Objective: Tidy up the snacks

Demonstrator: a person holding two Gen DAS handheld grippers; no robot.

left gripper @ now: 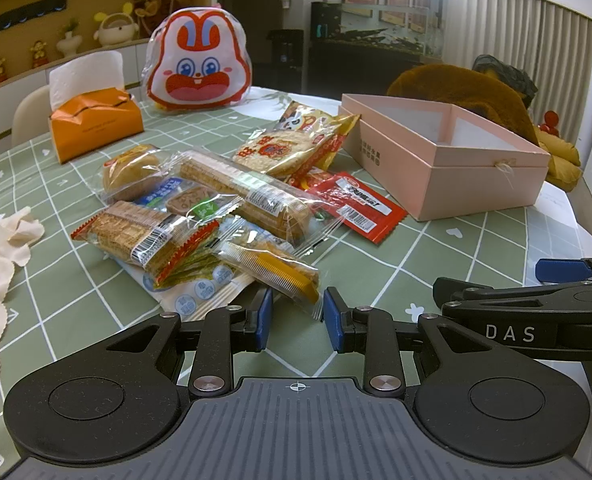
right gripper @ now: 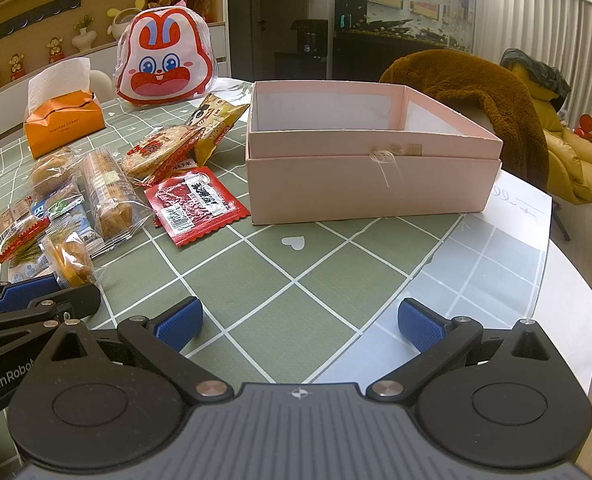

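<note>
Your left gripper (left gripper: 298, 318) sits part-open and empty by the snack pile (left gripper: 215, 216), your right gripper (right gripper: 300, 320) wide open before the pink box (right gripper: 372, 184) near the table's (right gripper: 296, 276) far edge.

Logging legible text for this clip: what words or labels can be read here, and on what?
"DAS": on the right gripper, seen from the left wrist.
"GenRobo", cut off: on the left gripper, seen from the right wrist.
Snack wrappers, pink box and orange tissue box: print too small or blurred.
</note>
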